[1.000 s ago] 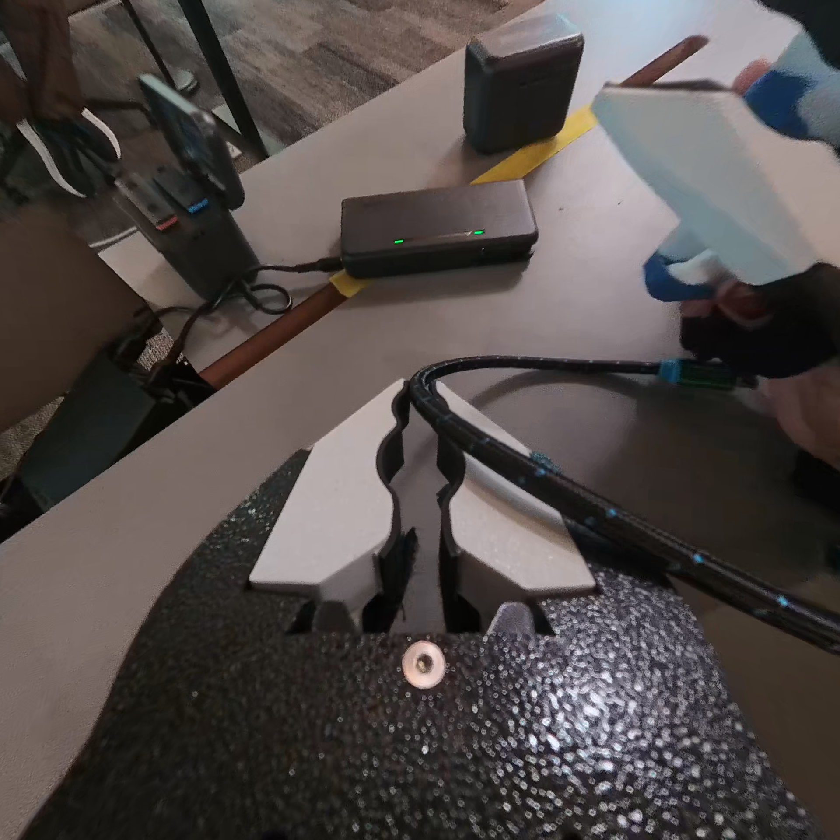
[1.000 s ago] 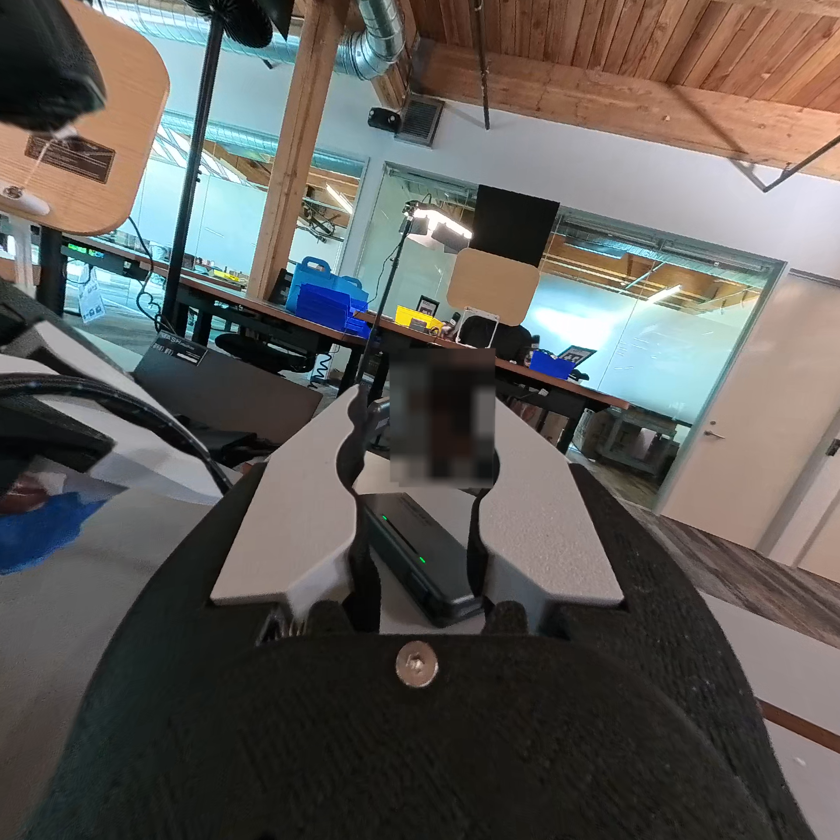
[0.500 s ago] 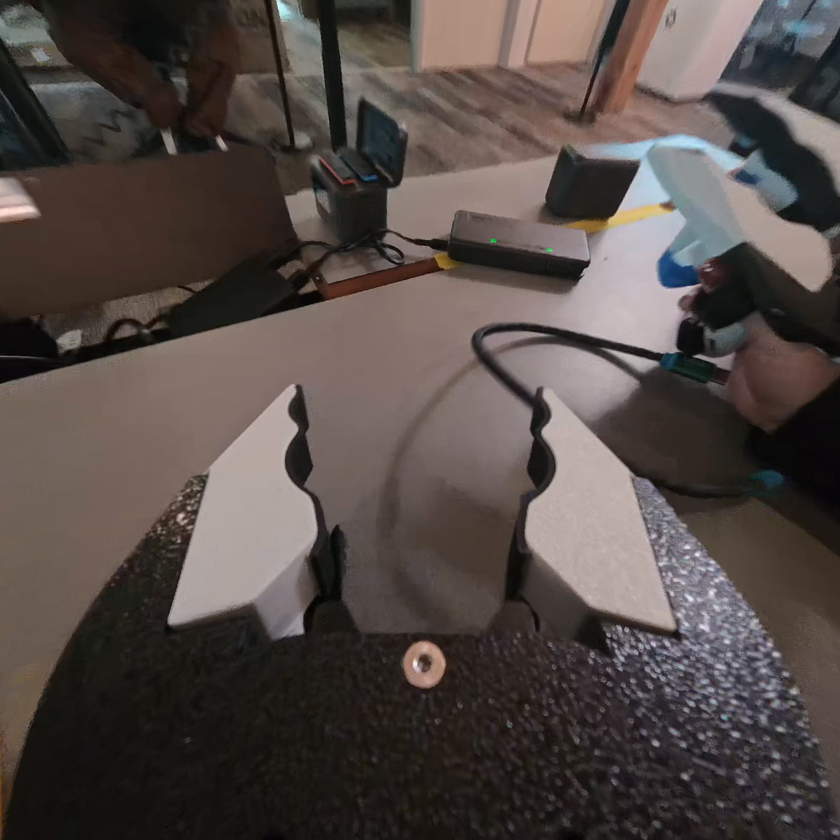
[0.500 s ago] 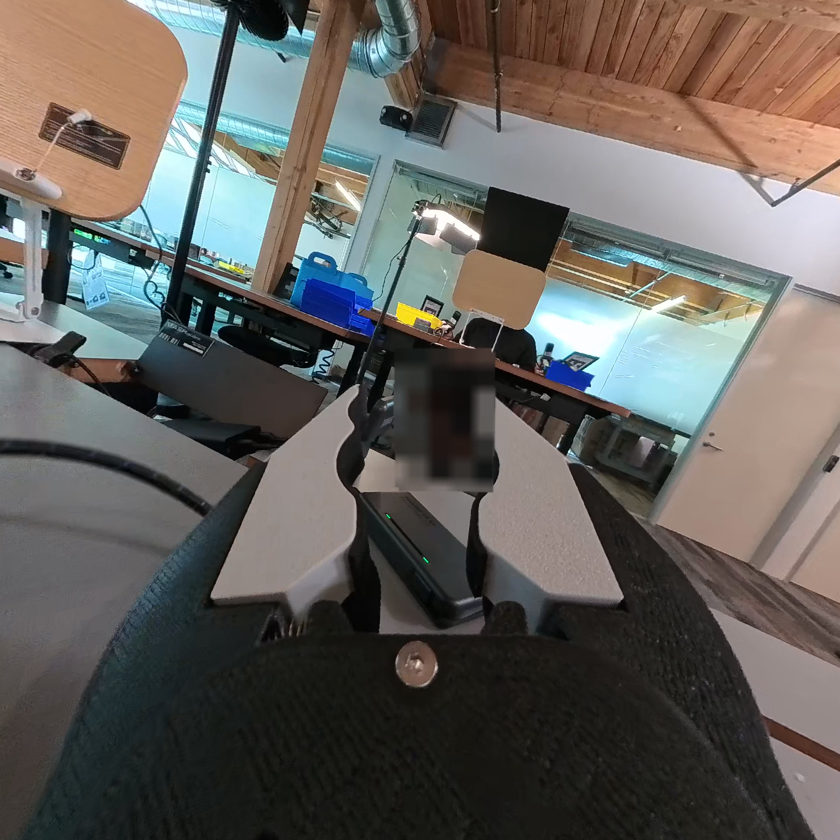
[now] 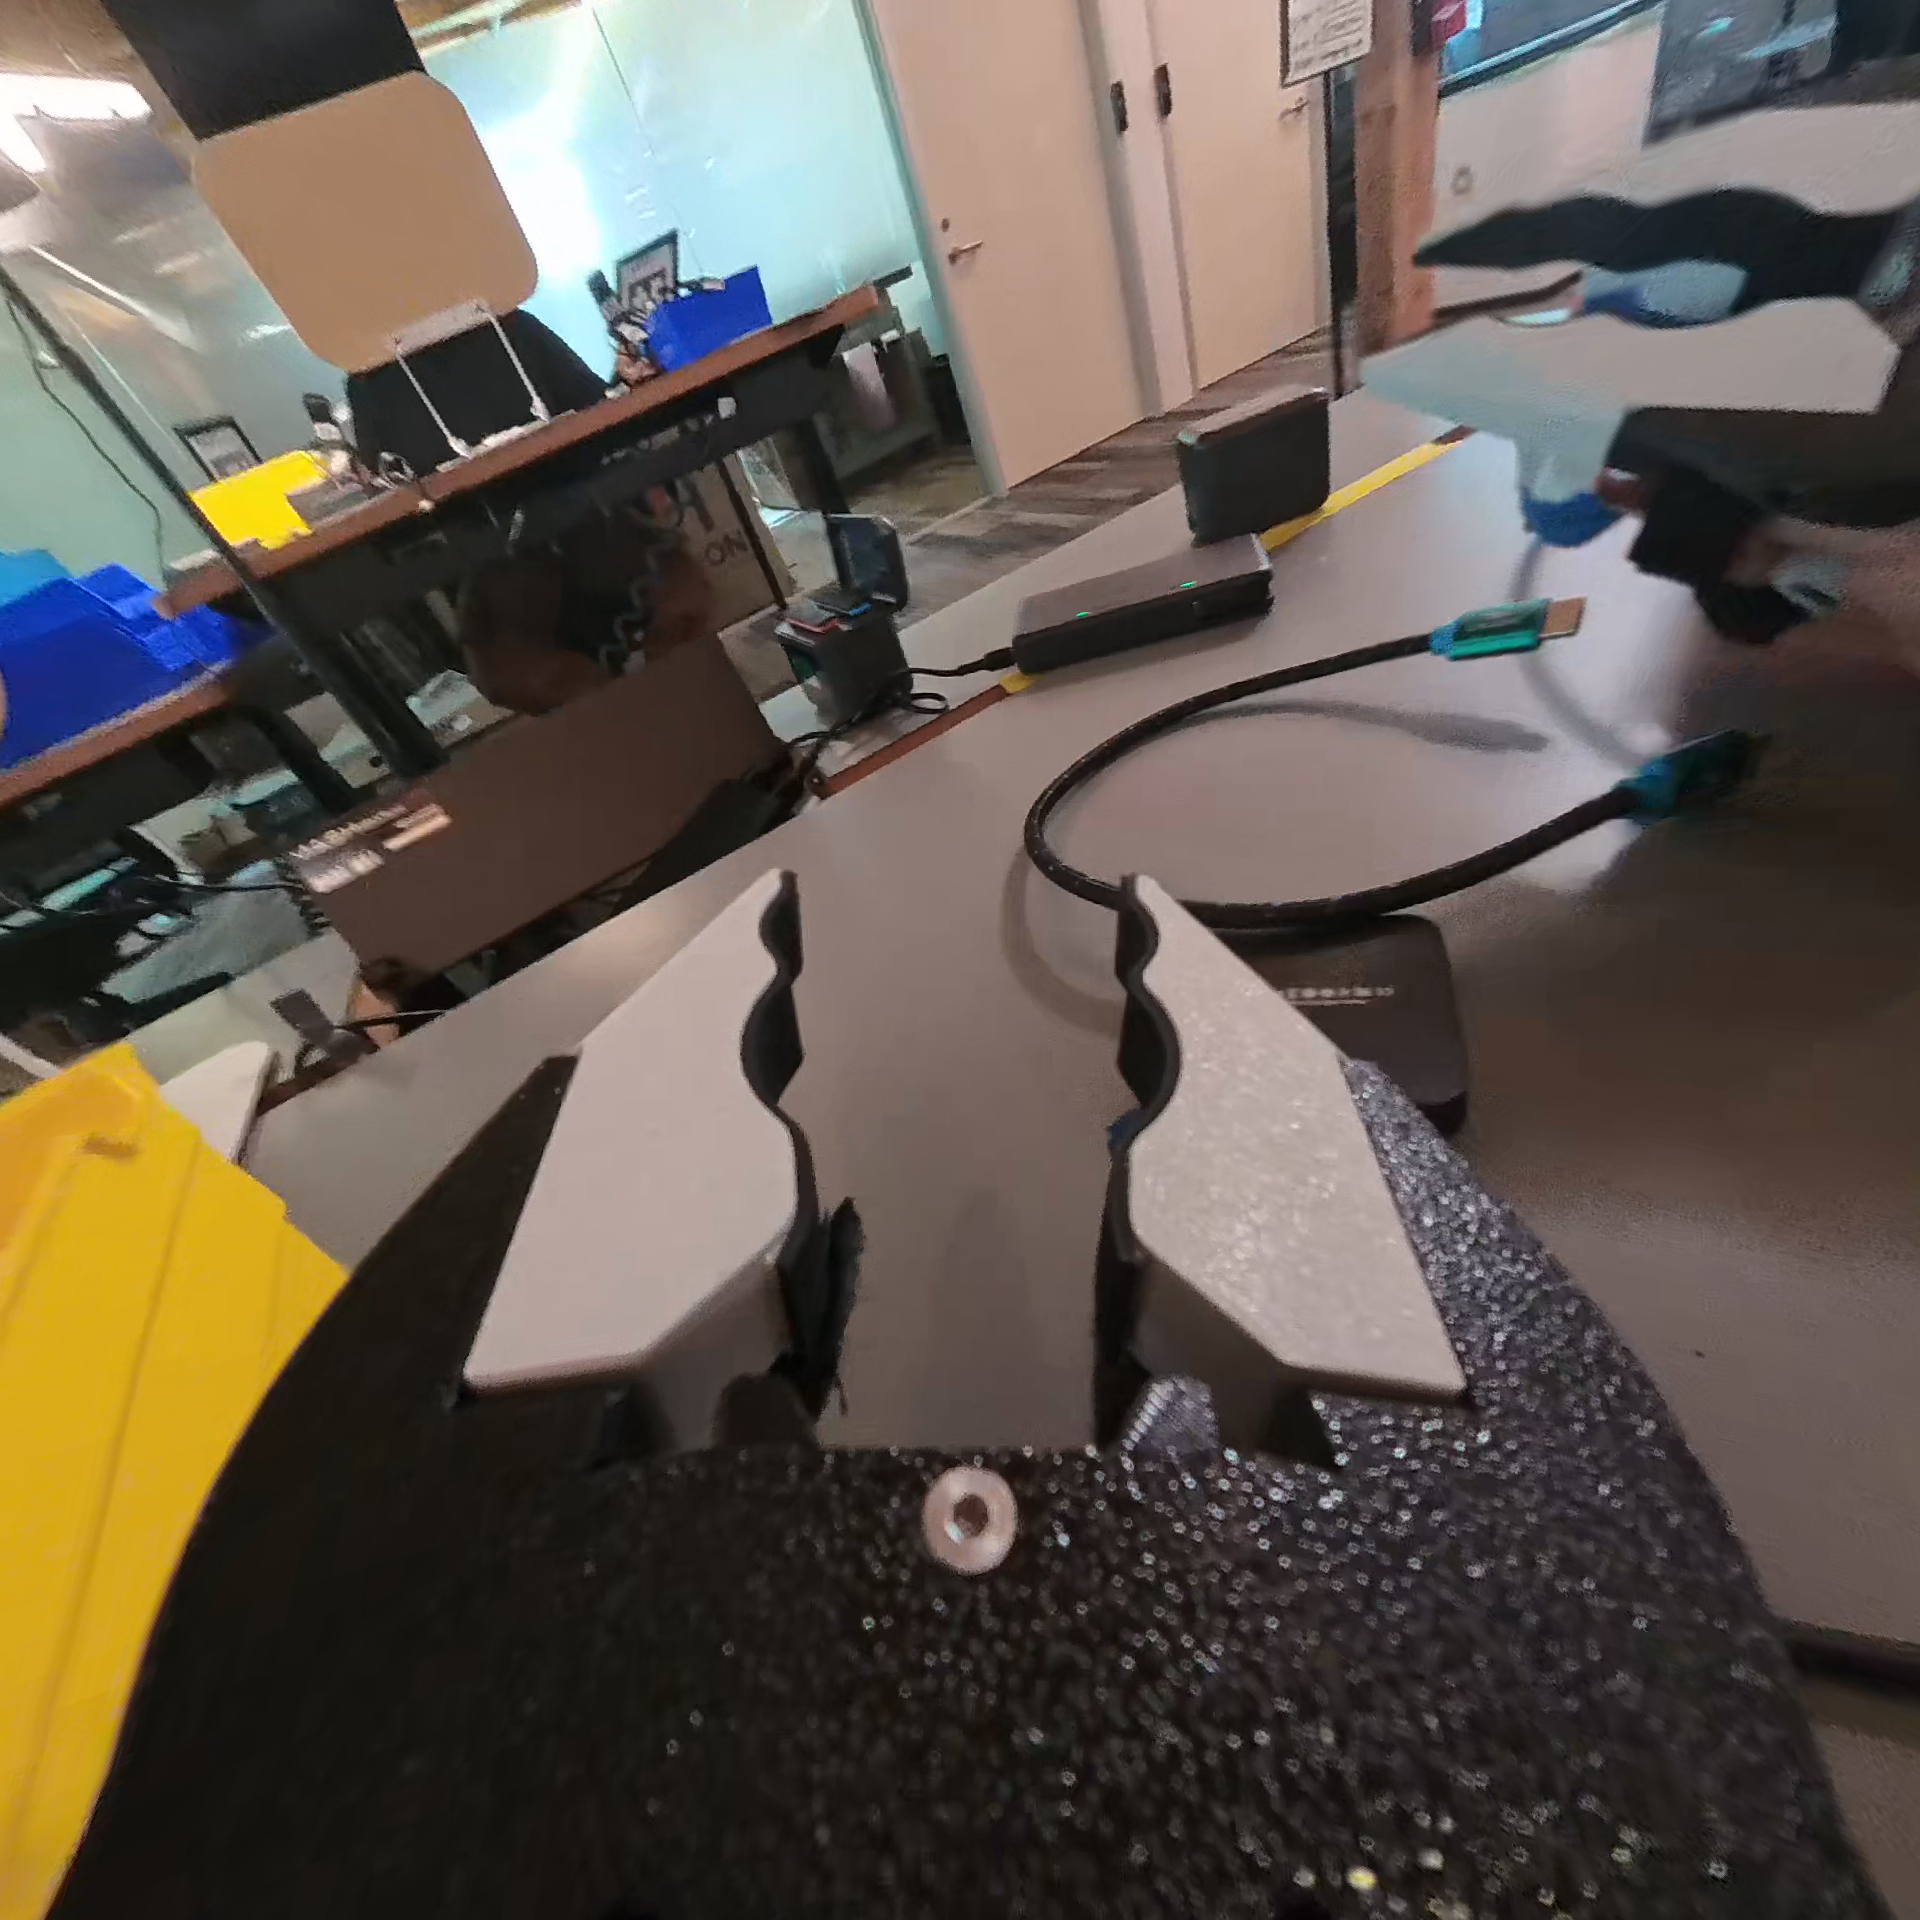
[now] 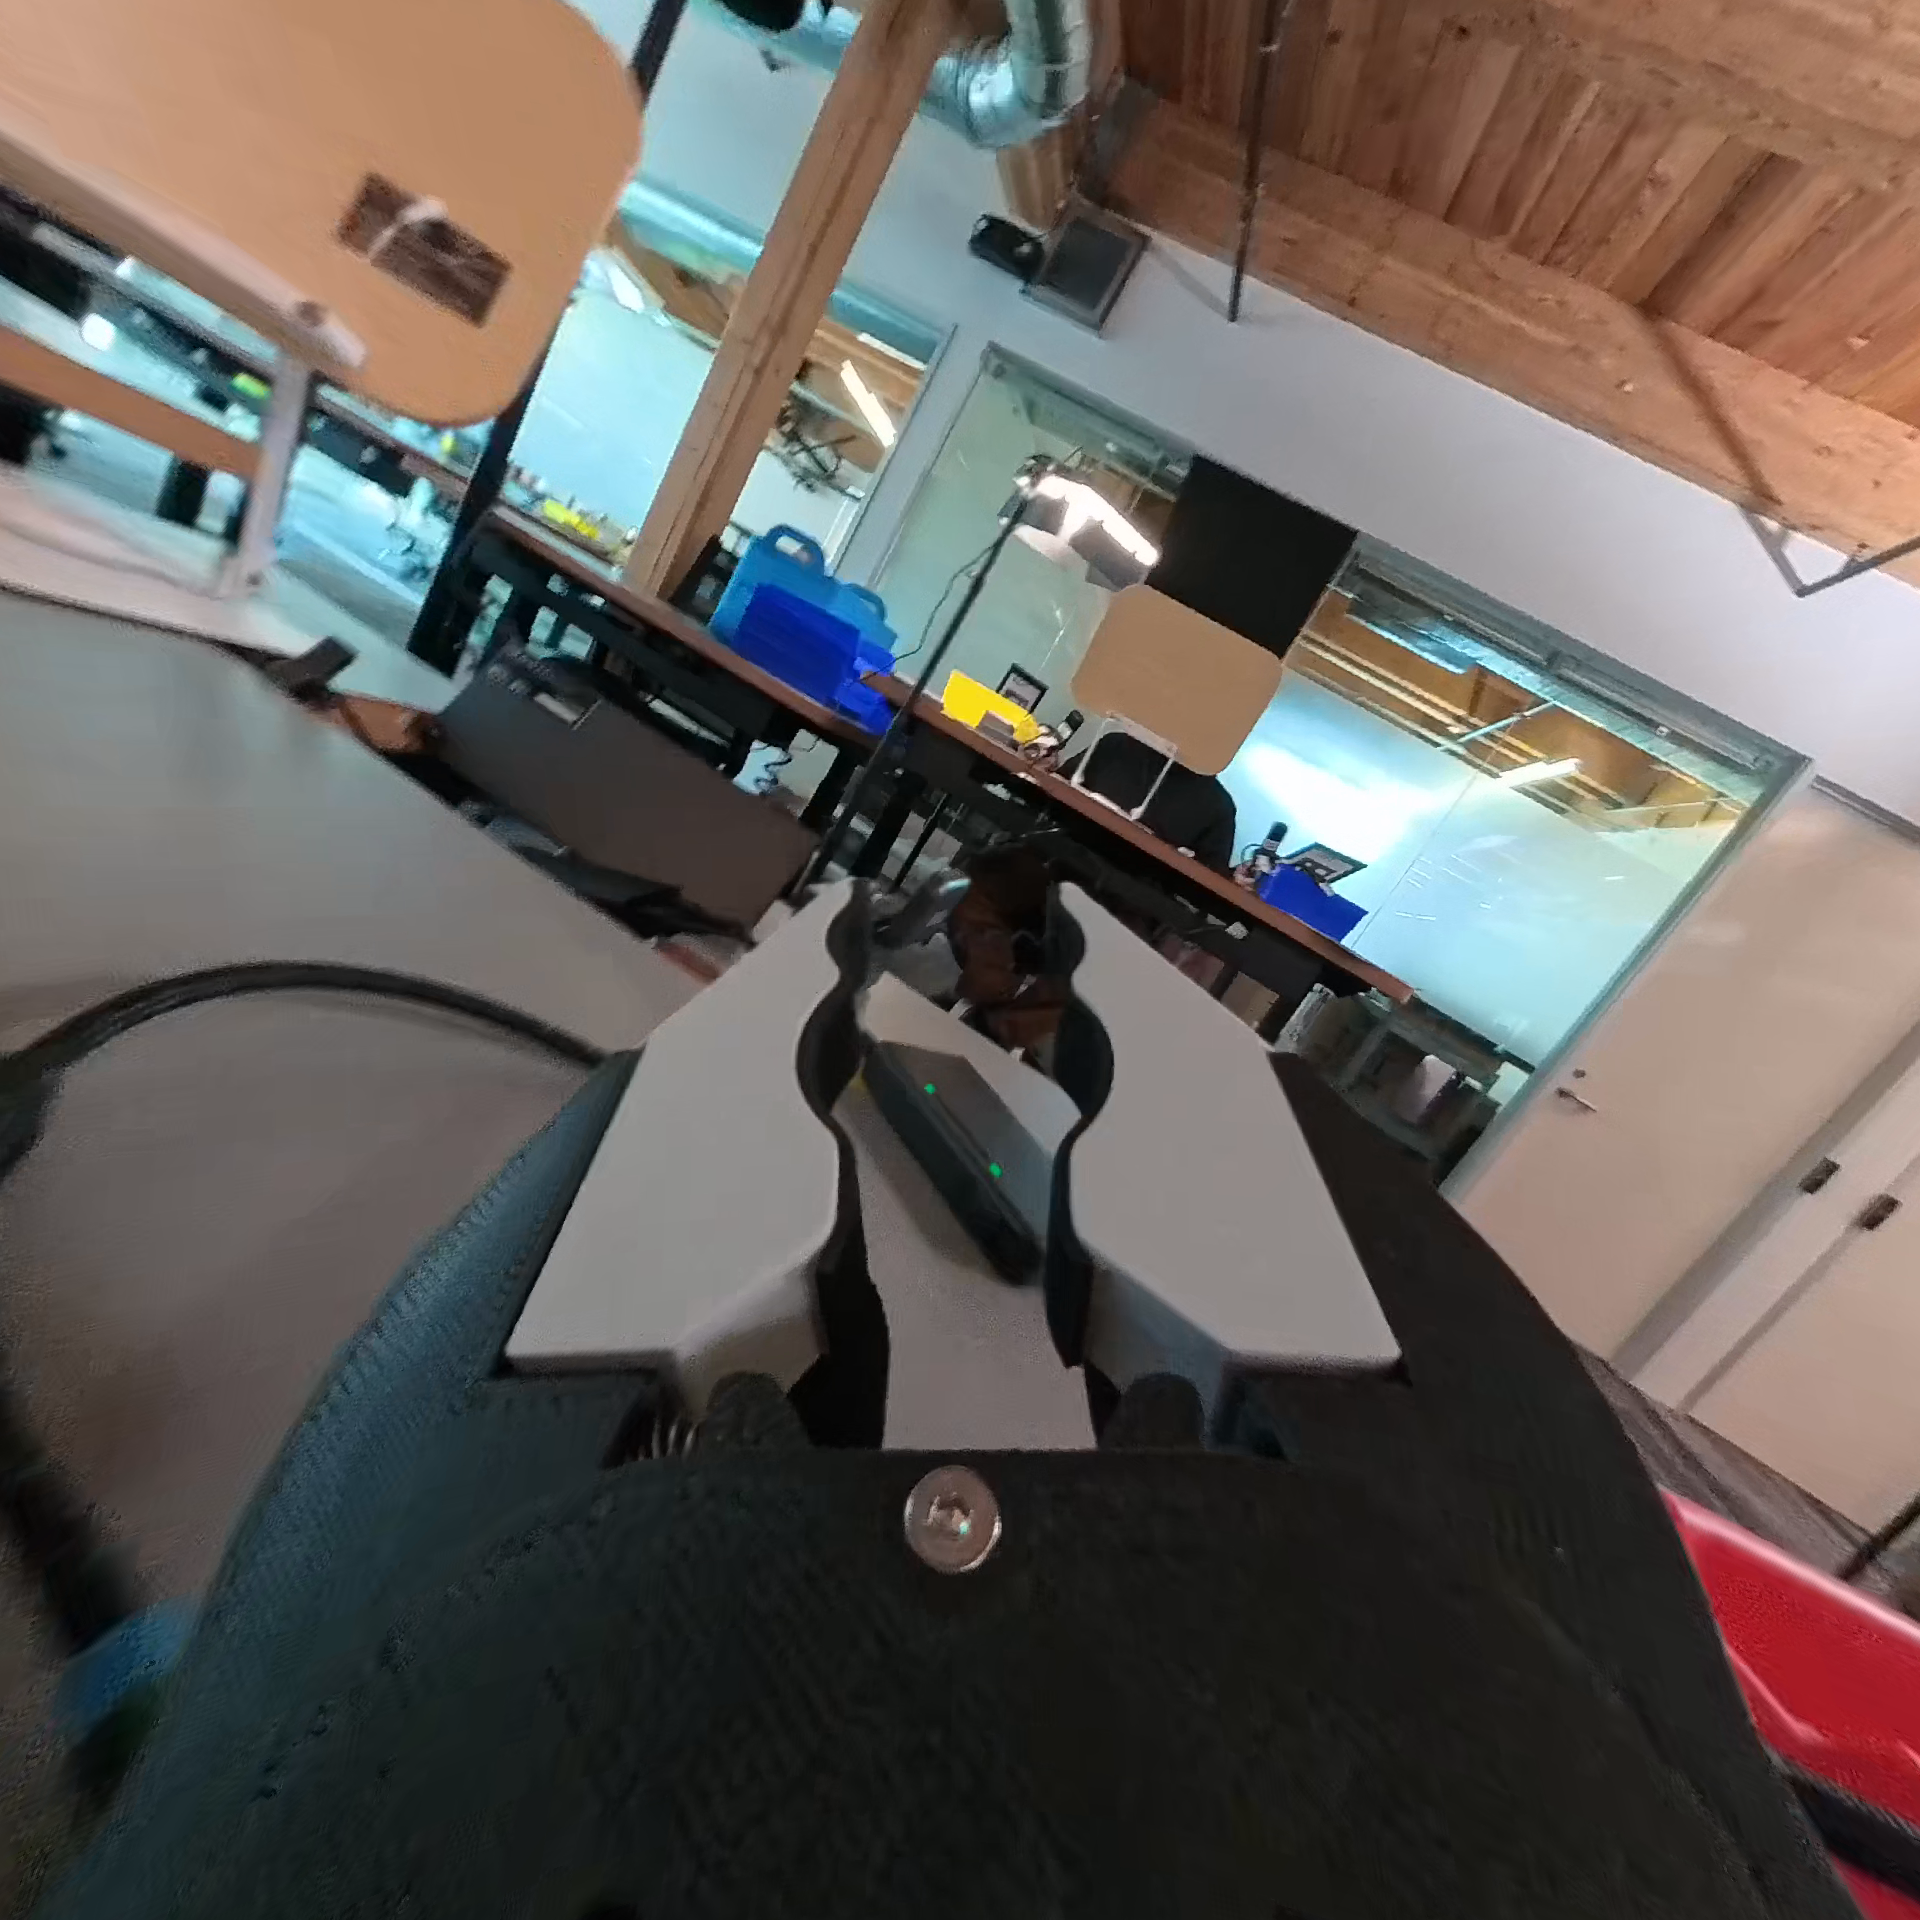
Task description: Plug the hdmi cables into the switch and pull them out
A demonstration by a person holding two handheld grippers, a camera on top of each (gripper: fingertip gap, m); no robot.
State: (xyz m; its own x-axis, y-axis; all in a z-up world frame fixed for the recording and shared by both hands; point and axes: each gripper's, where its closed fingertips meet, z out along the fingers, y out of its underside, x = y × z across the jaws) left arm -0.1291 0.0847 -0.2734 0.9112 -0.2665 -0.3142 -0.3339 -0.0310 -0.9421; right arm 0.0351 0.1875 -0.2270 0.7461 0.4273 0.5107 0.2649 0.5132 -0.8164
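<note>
Both tongs empty, both plugs loose on the bench

The left gripper [image 5: 956,914] stands wide open over bare bench [image 5: 935,1039]; the right gripper [image 6: 961,940] is parted on nothing. The black HDMI cable [image 5: 1081,883] arches mid-bench, its teal plugs [image 5: 1486,631] [image 5: 1688,774] toward the right edge, the switch [image 5: 1382,997] under its near run. A careless reach could snag the loop and drag the switch.

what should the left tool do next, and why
Probably swing right and reach for the nearer teal HDMI plug, then close on it. The left tool stands open with only bare table between its fingers. Both plugs lie loose on the table, and the black cable loops just past the right fingertip beside the black switch box.
</note>
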